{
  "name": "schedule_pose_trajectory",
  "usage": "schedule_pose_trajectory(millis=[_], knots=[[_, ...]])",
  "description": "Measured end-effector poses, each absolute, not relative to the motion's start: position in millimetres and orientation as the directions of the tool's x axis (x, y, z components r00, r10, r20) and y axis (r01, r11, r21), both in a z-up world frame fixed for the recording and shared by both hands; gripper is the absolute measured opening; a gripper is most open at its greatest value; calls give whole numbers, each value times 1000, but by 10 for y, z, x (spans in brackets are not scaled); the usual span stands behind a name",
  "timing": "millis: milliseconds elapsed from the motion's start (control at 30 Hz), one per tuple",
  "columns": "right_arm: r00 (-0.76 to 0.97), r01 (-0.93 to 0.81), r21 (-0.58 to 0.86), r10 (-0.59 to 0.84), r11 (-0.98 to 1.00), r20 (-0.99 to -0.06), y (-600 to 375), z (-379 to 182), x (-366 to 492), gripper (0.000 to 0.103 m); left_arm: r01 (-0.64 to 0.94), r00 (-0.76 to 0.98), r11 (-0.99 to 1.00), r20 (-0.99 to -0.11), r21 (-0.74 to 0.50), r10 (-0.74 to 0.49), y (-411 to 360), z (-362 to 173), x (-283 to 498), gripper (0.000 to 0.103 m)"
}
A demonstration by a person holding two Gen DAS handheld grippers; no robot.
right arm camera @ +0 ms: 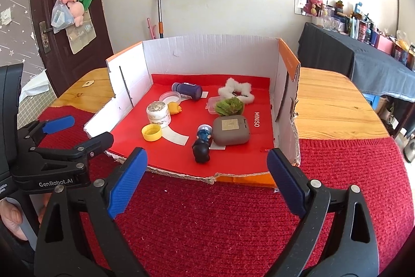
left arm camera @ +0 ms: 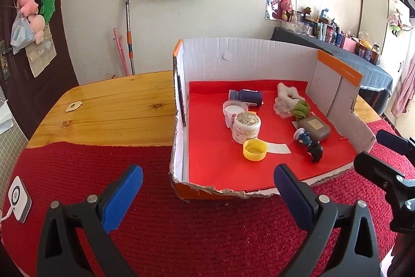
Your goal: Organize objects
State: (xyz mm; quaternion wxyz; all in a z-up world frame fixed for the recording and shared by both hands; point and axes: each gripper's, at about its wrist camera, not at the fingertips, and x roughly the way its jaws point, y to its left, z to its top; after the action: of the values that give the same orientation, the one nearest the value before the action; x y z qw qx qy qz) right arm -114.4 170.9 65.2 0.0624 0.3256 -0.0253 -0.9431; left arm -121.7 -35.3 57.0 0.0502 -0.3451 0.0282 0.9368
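Observation:
An open cardboard box [left arm camera: 246,53] [right arm camera: 207,48] with a red floor holds several small objects: a yellow cap [left arm camera: 255,149] [right arm camera: 151,132], a round cream jar [left arm camera: 246,127] [right arm camera: 158,113], a dark blue bottle lying down [left arm camera: 249,96] [right arm camera: 188,90], a grey case [left arm camera: 313,128] [right arm camera: 231,129], a black figurine [left arm camera: 315,151] [right arm camera: 201,149], a blue figurine [right arm camera: 205,132], a green leafy item [right arm camera: 229,106] and a white fluffy ring [right arm camera: 236,90]. My left gripper [left arm camera: 207,195] is open and empty before the box's front left corner. My right gripper [right arm camera: 207,182] is open and empty before the box's torn front edge.
The box sits on a red knitted mat [right arm camera: 207,220] over a wooden table [left arm camera: 111,105]. A small white device [left arm camera: 18,197] lies at the mat's left edge. A dark-clothed side table [right arm camera: 363,61] with bottles stands at the right. Bags hang on the back wall.

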Motion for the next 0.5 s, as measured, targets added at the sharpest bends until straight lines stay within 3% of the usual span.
schedule_pose_trajectory(millis=[500], knots=[[-780,96,107,-142,-990,-609,1714,641,-848,99,-130,-746,-991,-661,26,80,-291,526,-931,103]])
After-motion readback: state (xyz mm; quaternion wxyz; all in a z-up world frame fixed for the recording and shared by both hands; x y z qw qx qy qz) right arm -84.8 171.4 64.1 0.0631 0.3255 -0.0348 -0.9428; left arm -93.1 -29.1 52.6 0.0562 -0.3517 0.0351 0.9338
